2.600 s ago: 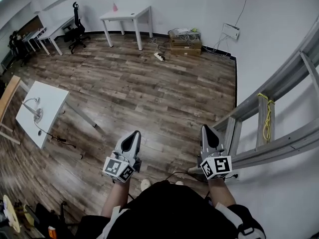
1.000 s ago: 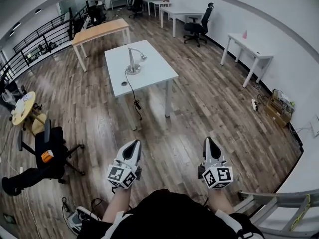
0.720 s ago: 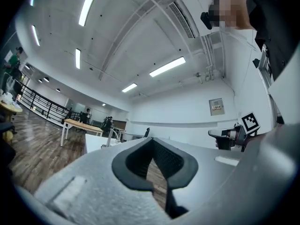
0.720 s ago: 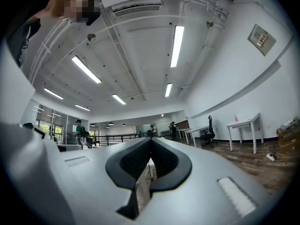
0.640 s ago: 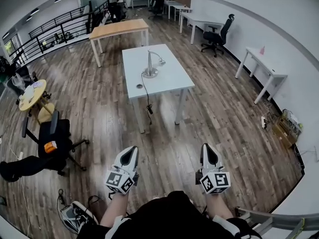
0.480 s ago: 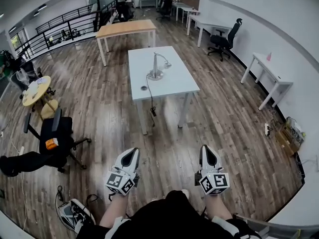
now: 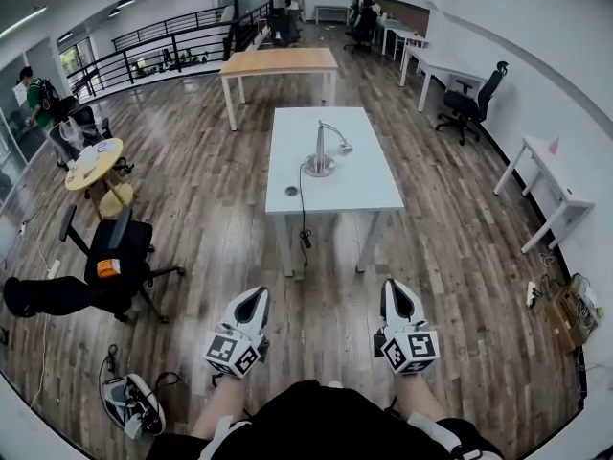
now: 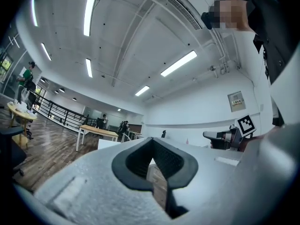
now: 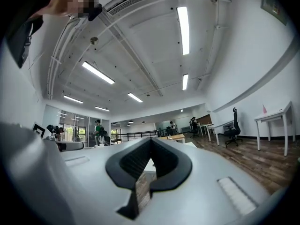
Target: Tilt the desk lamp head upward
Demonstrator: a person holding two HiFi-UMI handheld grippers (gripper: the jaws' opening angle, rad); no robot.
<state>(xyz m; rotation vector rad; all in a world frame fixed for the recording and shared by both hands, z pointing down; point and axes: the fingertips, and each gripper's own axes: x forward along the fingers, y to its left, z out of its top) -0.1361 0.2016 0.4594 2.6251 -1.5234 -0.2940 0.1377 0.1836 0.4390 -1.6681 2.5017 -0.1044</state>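
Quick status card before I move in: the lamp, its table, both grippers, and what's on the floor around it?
lamp: desk lamp upright on white table, head reaching right in the head view
cord: cable hangs over the table's near edge
left gripper: shut, empty, short of the table
right gripper: shut, empty, short of the table
nearby: black office chair on the left

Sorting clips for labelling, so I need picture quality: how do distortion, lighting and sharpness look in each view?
Head view: strong fisheye curves the walls; light is even; the desk lamp on the white table is small but sharp. Left gripper view: dark vignetted corners, ceiling light strip blown out to white. Right gripper view: same vignette, its ceiling strip glares too.
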